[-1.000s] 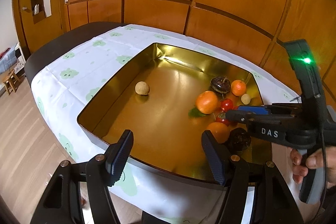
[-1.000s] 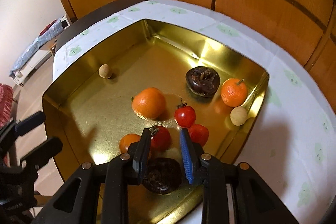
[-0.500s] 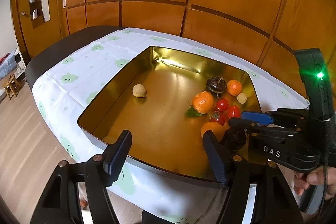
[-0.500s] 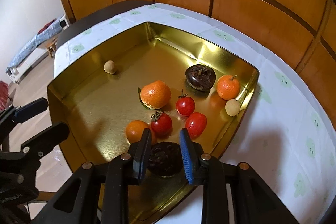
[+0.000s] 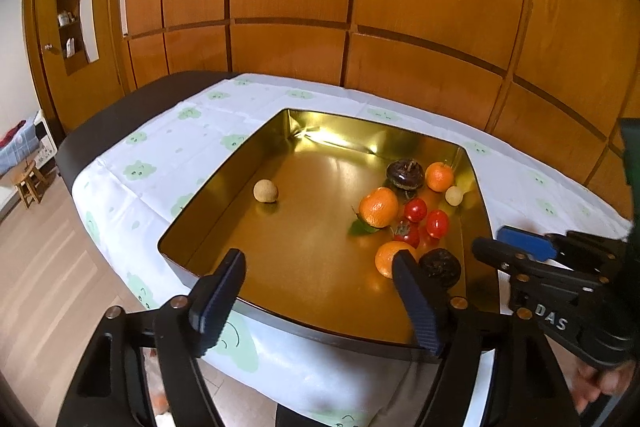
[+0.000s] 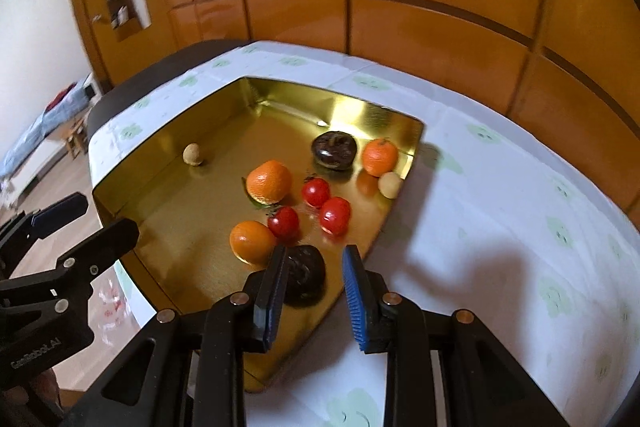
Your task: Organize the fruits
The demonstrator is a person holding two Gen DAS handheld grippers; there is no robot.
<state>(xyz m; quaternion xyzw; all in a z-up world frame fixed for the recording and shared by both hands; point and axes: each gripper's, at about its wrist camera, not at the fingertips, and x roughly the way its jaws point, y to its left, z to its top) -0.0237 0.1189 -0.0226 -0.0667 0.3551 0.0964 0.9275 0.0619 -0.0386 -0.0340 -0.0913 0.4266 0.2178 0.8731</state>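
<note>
Gold-coloured metal, the tray (image 5: 224,195) sits on a white tablecloth (image 5: 180,147) printed with green shapes, and every fruit lies inside it. Your left gripper (image 5: 316,295) hangs over the near rim with its jaws opening and nothing between them. From there you see one pale round fruit (image 5: 265,191) alone by the left wall, well apart from the cluster on the right: three oranges, three tomatoes (image 5: 415,209), a second pale fruit (image 5: 454,195) and two dark fruits. That view also shows what the other hides: your right gripper (image 5: 500,245) hangs by the tray's right rim, its tips clear of the near dark fruit (image 5: 440,267), which rests on the tray floor beside the nearest orange (image 5: 394,257), and your fingers (image 5: 600,383) wrap its handle. In the right wrist view that fruit sits partly behind the gripper's left finger (image 6: 276,287), so contact is hard to judge there. Its jaws are drawn in narrow and grip nothing. Only this view shows the bare cloth to the right of the tray.
</note>
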